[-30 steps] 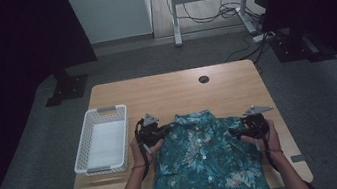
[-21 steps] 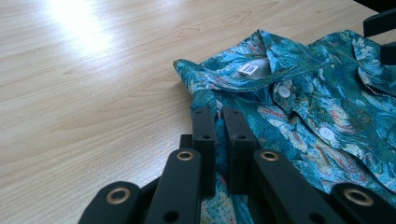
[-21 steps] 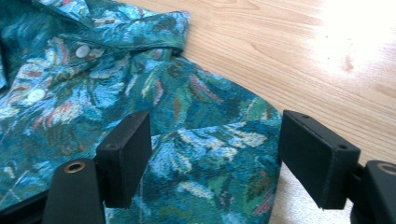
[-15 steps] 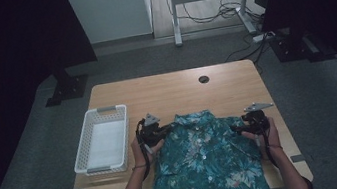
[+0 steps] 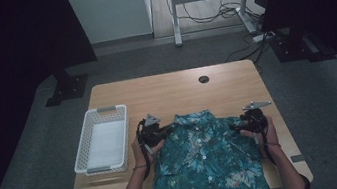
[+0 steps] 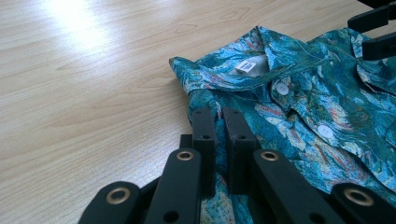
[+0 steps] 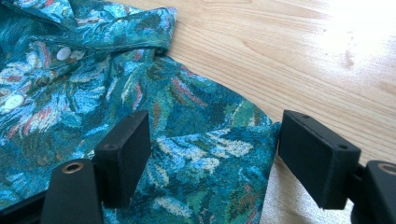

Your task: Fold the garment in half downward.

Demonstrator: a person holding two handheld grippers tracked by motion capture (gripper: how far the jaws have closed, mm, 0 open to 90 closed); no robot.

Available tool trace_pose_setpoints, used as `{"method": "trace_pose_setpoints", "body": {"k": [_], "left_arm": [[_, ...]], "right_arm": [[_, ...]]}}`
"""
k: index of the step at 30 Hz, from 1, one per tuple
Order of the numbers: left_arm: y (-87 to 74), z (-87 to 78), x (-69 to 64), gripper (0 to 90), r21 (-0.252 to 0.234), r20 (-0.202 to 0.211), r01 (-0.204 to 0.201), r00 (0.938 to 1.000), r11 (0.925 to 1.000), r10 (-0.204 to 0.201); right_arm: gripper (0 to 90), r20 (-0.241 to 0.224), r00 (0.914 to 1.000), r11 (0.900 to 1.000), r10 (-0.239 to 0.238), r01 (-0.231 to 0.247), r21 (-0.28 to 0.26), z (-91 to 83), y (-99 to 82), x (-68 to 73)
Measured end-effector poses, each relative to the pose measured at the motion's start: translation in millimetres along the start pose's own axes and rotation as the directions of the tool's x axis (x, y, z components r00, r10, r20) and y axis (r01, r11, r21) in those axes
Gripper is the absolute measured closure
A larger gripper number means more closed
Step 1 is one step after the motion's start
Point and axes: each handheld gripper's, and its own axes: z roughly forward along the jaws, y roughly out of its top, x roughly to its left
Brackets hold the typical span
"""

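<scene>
Teal floral shirt (image 5: 202, 163) pinned at its shoulder by my clenched left gripper (image 6: 219, 126) — right gripper (image 7: 212, 154) gapes over the other shoulder, ready to pinch.

One shirt (image 5: 205, 165), one basket (image 5: 104, 145), two tools.

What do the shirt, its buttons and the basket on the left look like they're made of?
Shirt: thin woven cloth, probably cotton or rayon, matte; it creases softly and its printed weave shows in the right gripper view.
Buttons: likely plastic, white and slightly glossy.
Basket: apparently moulded white plastic, with slotted walls.
Table: light wood-grain top, perhaps laminate, with glare on it.
</scene>
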Motion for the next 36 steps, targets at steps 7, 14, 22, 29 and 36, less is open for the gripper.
{"method": "trace_pose_setpoints", "body": {"k": [7,14,22,29,36], "left_arm": [[0.1,0.0,-1.5,84.6,0.000,0.002,0.000,1.0000,1.0000,0.000],[-0.6,0.1,-1.1,84.5,0.001,0.001,0.002,1.0000,1.0000,-0.002],[-2.7,-0.1,-1.0,84.4,0.003,0.001,0.004,1.0000,1.0000,-0.004],[-5.0,0.0,-0.2,84.4,0.003,0.001,0.010,1.0000,0.9999,-0.010],[-5.3,-0.3,0.1,84.4,0.002,-0.001,0.012,0.9999,0.9999,-0.012]], "right_arm": [[24.7,0.003,0.9999,0.9999,0.010,-0.010,0.001,2.5,-1.8,-2.9],[24.1,-0.001,1.0000,1.0000,0.009,-0.009,-0.001,6.0,-2.1,-2.9],[24.1,0.000,1.0000,1.0000,-0.010,0.010,0.000,7.8,-1.9,1.2],[24.7,0.005,0.9996,0.9996,-0.029,0.029,0.003,10.0,-1.1,5.2],[28.5,0.011,0.9987,0.9988,-0.050,0.050,0.002,10.8,-1.4,7.8]]}}
